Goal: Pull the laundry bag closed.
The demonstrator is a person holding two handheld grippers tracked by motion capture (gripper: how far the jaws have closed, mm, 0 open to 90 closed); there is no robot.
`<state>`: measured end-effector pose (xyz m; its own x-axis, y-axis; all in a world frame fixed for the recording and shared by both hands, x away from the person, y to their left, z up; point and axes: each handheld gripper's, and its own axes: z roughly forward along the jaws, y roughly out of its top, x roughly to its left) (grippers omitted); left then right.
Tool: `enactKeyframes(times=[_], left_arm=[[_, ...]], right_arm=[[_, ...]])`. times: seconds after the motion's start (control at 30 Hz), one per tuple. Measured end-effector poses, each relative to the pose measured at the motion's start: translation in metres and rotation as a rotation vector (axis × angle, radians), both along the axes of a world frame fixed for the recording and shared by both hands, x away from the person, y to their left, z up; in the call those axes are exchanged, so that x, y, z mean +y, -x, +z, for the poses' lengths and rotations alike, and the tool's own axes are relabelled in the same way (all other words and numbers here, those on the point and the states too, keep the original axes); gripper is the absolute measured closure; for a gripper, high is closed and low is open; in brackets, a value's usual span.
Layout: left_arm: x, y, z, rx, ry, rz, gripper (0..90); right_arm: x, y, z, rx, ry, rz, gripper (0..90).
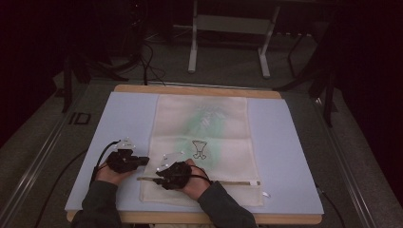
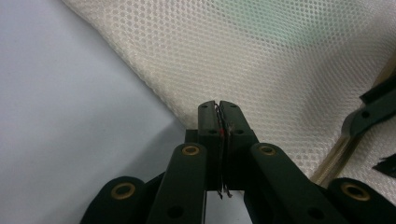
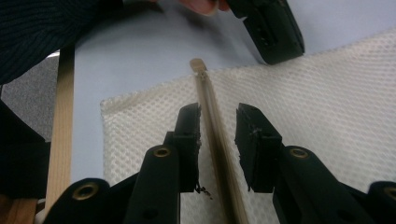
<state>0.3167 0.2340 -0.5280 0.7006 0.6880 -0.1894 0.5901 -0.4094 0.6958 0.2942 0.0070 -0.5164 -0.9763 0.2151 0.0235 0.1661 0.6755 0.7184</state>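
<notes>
High view first: my table (image 1: 285, 142), covered in a pale blue mat, takes up most of the scene, a wooden edge showing at its near and far sides. On the mat lies a cream mesh bag (image 1: 228, 123), flat, long side running away from me, with a faint green shape inside and a small black drawing near its middle. Across the near part of the bag runs its zipper (image 1: 228, 182), from the left edge to a small white pull near the right edge.

My left gripper (image 1: 142, 160) sits at the bag's left edge, just above the zipper's left end. In the left gripper view its jaws stand nearly together, tips over the mesh edge (image 2: 261, 60) where cloth meets mat — whether they pinch any cloth I cannot tell, and only a thin gap shows between them.

My right gripper (image 1: 159, 179) rests on the zipper just inside the bag's left edge, close beside the left gripper. In the right gripper view its jaws straddle the zipper strip (image 3: 212, 116) — one on each side, partly open, the pads not yet pressing on it. The zipper's tan end (image 3: 198, 64) lies just beyond my tips, with the other gripper's black jaw (image 3: 273, 32) near it.
</notes>
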Motion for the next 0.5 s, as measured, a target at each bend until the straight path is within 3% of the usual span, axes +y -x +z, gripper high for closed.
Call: enactKeyframes(times=[0.5], left_arm=[[0.004,0.000,0.001,0.000,0.011,0.008,86.9]], right_arm=[[0.024,-0.001,-0.004,0.006,0.004,0.029,69.9]])
